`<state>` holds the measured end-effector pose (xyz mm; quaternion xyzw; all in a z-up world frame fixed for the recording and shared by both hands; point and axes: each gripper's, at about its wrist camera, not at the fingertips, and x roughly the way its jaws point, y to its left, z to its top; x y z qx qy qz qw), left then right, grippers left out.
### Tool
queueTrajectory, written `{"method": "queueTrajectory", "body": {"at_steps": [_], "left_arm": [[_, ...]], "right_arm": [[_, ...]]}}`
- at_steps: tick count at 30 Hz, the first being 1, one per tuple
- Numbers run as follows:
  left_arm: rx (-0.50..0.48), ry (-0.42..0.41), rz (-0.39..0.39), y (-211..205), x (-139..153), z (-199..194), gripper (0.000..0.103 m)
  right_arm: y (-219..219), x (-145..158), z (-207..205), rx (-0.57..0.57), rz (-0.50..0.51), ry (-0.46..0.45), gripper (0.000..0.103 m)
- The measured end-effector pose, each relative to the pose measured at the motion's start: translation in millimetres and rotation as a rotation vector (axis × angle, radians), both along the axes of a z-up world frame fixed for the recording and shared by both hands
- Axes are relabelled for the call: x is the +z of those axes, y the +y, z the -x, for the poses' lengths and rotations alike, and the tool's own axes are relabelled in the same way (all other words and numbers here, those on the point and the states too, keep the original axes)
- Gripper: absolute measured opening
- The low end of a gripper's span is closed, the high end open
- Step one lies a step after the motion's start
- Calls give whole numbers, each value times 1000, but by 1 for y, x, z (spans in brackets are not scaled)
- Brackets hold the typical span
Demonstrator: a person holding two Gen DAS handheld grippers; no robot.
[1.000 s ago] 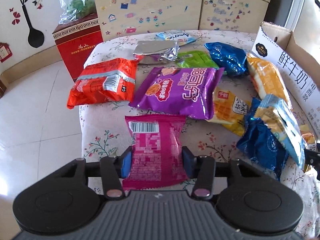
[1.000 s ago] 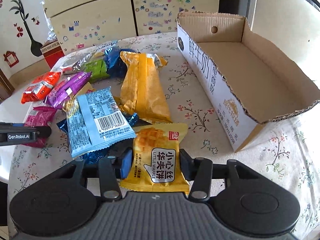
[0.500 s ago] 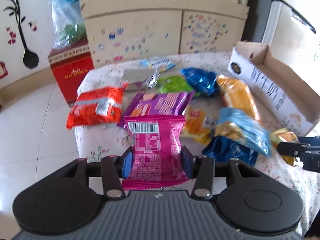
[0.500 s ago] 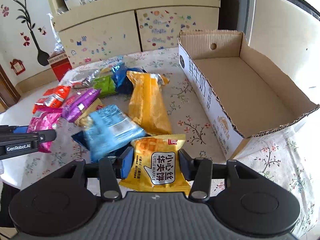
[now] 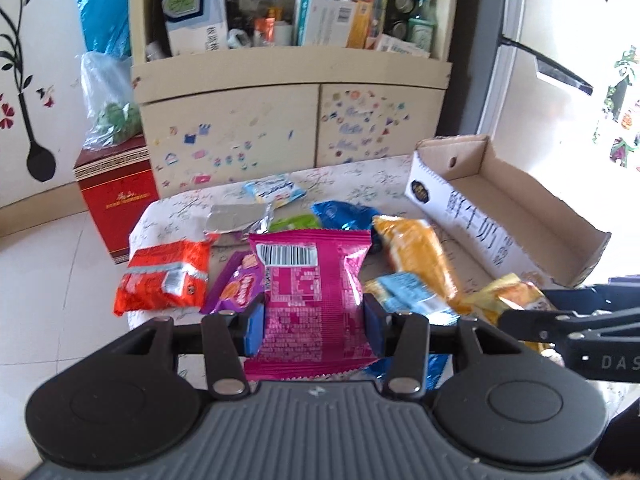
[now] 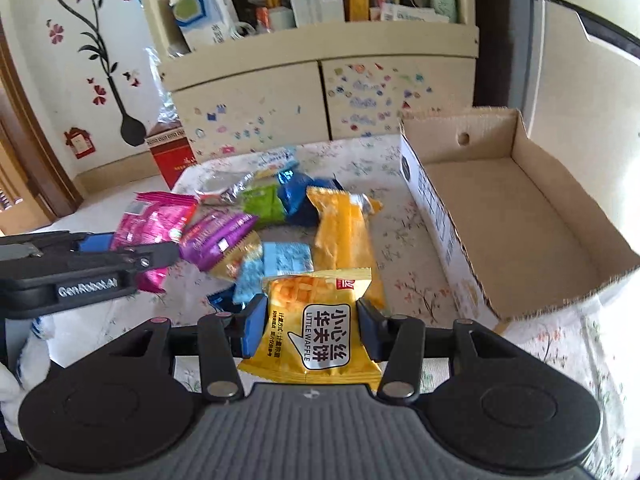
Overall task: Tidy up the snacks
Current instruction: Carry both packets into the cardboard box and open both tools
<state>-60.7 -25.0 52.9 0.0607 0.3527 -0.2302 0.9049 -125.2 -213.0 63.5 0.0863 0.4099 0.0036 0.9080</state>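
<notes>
Cardboard box (image 6: 516, 216) sits empty; left gripper (image 5: 313, 322) clamps a pink packet (image 5: 310, 280), right gripper (image 6: 311, 326) clamps a yellow waffle packet (image 6: 316, 320).

Left gripper (image 5: 313, 318) pitched downward, both blue pads (image 5: 254, 330) pressed flat against the sides of a pink packet (image 5: 310, 280) standing up between the fingers. Right gripper (image 6: 312, 328) likewise angled down, pads (image 6: 256, 330) clamped on a yellow waffle packet (image 6: 318, 326) between the fingers, its top above the fingertips. Side by side, close together.
</notes>
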Motion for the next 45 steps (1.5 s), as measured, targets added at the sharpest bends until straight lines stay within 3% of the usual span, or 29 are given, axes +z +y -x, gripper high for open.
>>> {"method": "queueTrajectory", "body": {"at_steps": [11,24,36,45], "left_arm": [[-102,-74,-28,-40,20,-10,48],[-193,-110,26,-105,38,-32,48],[-291,-64,86,-183,33,-46,48],[-349,26,132,-238,5,-61,49]], "right_arm": [[-19,23,-22,31,63,-54,55],[-99,35,-33,-171,90,-129,55],[-157,31,-34,-383,2,-99,55],[-184,27,-34,-503,-31,-87,57]]}}
